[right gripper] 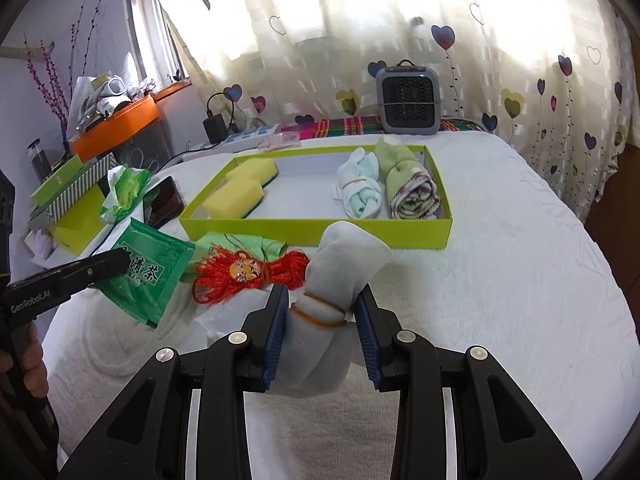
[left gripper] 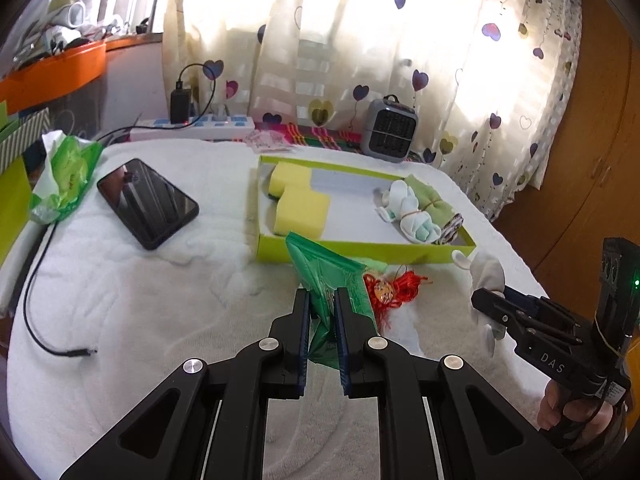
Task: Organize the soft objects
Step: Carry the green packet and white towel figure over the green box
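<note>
Surface: tabletop covered by a white textured towel [right gripper: 500, 280]; heart-print curtain [right gripper: 360, 20] backlit behind; small grey heater [right gripper: 409, 97] at the far edge. Black phone [left gripper: 148, 202] lies left.

Lime tray [right gripper: 320, 228] mid-surface holds two yellow sponges [right gripper: 236, 196] at its left end and two banded cloth rolls [right gripper: 384, 184] at its right end.

Left hand-held gripper [left gripper: 322, 300]: clamped shut on a green tea packet [left gripper: 324, 272], which stands on edge, long axis pointing away toward the tray.

Right hand-held gripper [right gripper: 322, 312]: closed on a white sock roll [right gripper: 340, 280] with rubber bands, long axis running away from the camera, in front of the tray.

Red tassel ornament [right gripper: 248, 272] lies between them.
</note>
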A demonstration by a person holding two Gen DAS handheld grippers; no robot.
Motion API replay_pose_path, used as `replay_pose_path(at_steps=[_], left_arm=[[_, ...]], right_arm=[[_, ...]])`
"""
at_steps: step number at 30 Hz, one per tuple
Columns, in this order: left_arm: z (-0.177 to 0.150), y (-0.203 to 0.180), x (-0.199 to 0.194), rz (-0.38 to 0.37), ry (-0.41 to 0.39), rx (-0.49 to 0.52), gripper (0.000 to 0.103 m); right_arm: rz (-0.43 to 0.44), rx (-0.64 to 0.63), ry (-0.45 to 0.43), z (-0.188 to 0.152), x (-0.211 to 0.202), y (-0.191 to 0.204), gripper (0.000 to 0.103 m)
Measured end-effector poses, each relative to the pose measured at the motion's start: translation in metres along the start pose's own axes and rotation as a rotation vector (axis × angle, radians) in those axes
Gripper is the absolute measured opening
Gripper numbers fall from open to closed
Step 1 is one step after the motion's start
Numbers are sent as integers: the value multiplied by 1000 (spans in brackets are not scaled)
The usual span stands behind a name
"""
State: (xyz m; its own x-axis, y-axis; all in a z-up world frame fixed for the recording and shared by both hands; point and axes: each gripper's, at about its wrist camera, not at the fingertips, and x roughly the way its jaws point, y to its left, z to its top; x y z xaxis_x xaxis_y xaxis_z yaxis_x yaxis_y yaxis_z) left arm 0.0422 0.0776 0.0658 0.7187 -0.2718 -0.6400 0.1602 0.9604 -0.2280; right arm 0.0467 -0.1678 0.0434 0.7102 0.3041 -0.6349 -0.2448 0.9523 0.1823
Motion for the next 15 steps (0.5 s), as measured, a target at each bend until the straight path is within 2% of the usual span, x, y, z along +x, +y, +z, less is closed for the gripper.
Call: replay_pose_path(at_steps=[15], left_arm=[[32,0,22,-17,-6,0,11]], right_arm=[[-6,-18,-8,23,11,-1,35]])
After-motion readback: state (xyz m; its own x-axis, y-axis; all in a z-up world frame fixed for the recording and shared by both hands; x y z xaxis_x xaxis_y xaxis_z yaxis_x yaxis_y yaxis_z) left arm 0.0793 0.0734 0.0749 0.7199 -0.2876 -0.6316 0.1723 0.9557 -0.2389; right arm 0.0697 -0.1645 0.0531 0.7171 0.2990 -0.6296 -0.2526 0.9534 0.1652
